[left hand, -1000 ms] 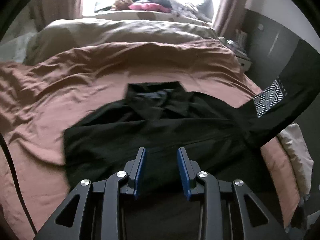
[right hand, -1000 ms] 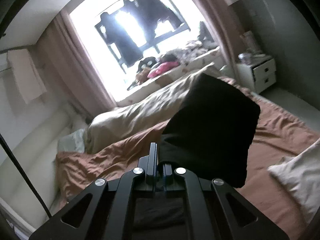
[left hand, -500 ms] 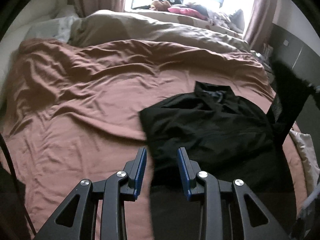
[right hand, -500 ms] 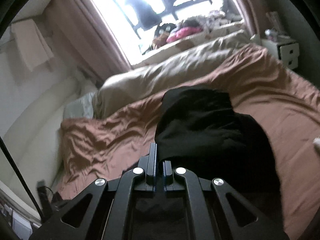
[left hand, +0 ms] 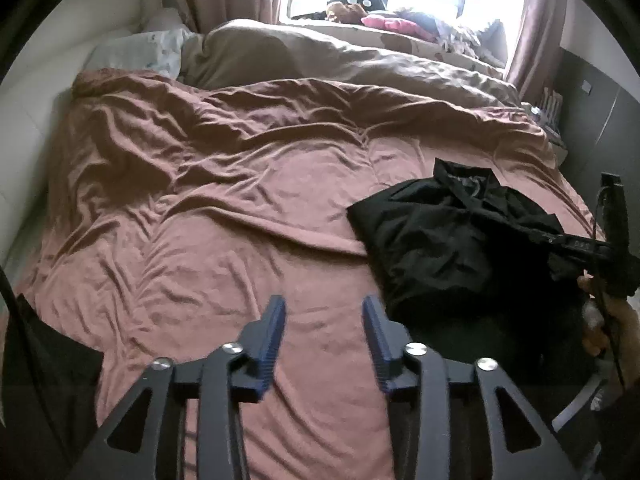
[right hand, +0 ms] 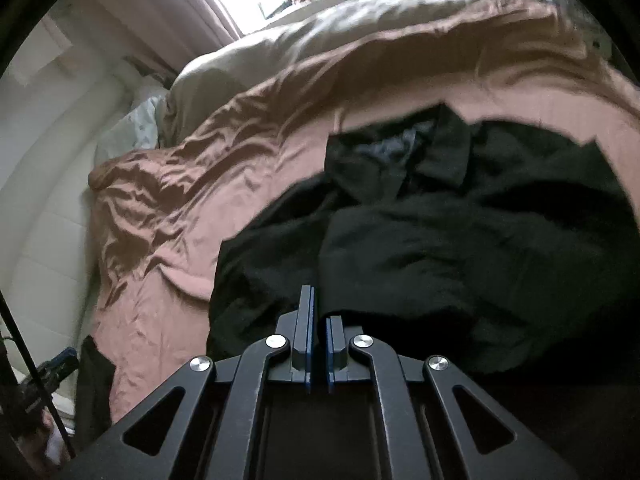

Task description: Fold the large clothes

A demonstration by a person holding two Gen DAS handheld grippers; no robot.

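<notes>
Two grippers over the brown duvet (left hand: 240, 216): left (left hand: 323, 322) agape, right (right hand: 318, 322) pinching the black shirt (right hand: 460, 240).

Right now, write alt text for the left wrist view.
The left hand-held gripper is open and empty above a rumpled brown bedspread. A black shirt lies bunched to its right, where the right hand-held gripper reaches over the cloth. A beige duvet lies by the bright window.
</notes>
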